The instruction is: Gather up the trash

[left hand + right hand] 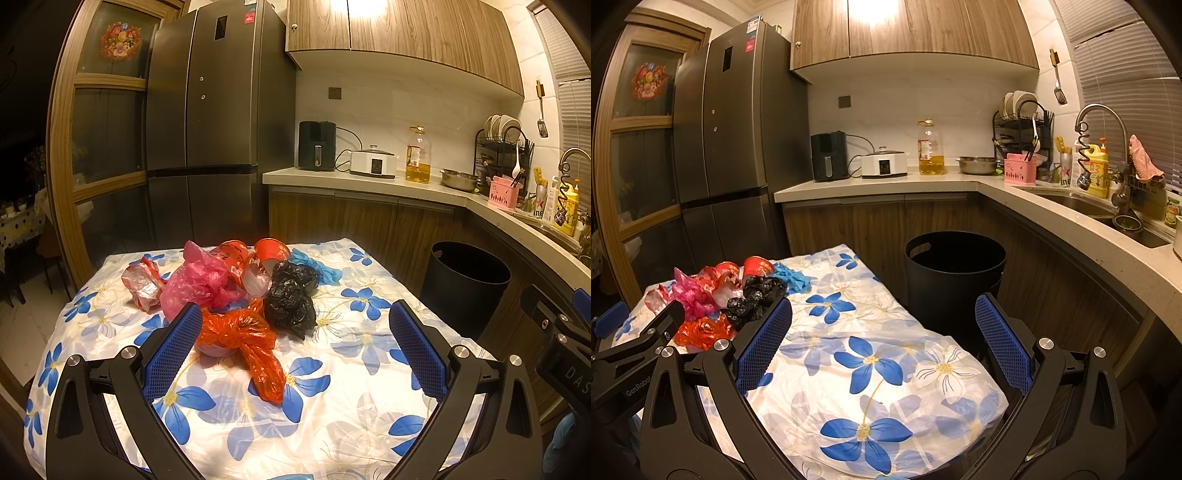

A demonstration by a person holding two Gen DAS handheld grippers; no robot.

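Floral tablecloth [332,387]: crumpled orange bag [240,336], knotted.

Low in your left-wrist frame, the left gripper [295,325] shows matt black plastic arms, blue pads with a rough mesh texture [173,354] and shiny metal bolts. At centre you see a crinkled, glossy orange plastic bag [240,336], a crumpled shiny black plastic bag [290,306] and a thin translucent pink plastic bag [199,280], all on smooth, slightly sheeny white cloth printed with blue flowers [332,406]. At right in your right-wrist frame sit a matt black plastic bin [955,273], grained wooden cabinet doors [849,221] and a polished metal bowl [977,165].
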